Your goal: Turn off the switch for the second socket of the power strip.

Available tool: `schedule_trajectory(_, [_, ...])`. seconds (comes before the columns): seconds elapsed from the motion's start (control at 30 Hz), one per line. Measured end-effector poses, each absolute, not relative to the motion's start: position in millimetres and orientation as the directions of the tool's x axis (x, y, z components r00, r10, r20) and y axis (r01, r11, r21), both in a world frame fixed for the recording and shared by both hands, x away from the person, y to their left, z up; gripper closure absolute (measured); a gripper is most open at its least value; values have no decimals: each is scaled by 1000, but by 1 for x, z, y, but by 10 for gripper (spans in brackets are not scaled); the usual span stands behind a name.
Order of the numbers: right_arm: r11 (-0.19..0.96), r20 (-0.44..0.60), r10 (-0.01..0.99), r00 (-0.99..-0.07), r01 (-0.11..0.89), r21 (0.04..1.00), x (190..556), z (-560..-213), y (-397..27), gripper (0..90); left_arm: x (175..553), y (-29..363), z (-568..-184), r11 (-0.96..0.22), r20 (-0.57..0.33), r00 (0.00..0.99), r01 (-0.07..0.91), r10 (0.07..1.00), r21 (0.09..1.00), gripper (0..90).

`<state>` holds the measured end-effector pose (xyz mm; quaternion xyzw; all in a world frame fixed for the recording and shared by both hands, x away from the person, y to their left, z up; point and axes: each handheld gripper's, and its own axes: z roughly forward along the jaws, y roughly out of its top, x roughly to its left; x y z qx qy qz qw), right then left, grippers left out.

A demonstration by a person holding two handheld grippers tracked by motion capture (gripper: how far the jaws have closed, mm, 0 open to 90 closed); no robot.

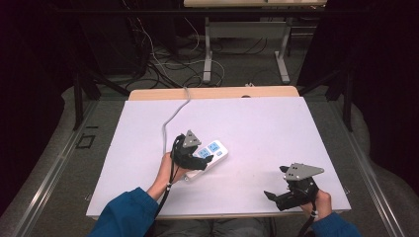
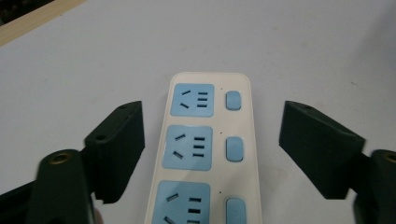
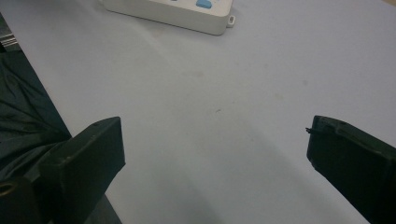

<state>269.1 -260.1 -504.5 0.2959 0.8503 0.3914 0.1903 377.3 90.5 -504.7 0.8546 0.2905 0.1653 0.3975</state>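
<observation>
Strip: a white power strip (image 2: 203, 154) with blue sockets and blue switches lay flat on the surface (image 1: 276, 128), left of centre, its grey cord (image 1: 174, 116) running to the far edge.
Left gripper: the left gripper (image 2: 212, 147) hovered over the strip, jaws wide open and standing either side of it, touching nothing.
Right gripper: the right gripper (image 3: 215, 163) rested near the front right corner, well apart from the strip, jaws open over bare surface.
Step in hand: it looked like a release, or a fresh approach to the strip or a switch.
Doing it well: to press a switch, the jaws would have needed closing and one tip set squarely on the blue rocker; to grip, both pads would have met the long sides evenly so the strip did not twist.
Edges: the strip sat well in from every edge; the right gripper was close to the near edge.
Open room: wide bare surface lay to the right and beyond the strip; the cord claimed the far left.
</observation>
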Motion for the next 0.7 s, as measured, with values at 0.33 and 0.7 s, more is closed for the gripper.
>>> schedule_trajectory(0.33, [515, -85, 652, -753, 358, 779, 269, -505, -260, 35, 369, 109, -494, -539, 92, 762, 362, 640, 760, 30])
schedule_trajectory(0.7, [515, -87, 653, -752, 357, 779, 268, -504, -260, 37, 359, 131, -491, -541, 99, 749, 375, 656, 753, 4])
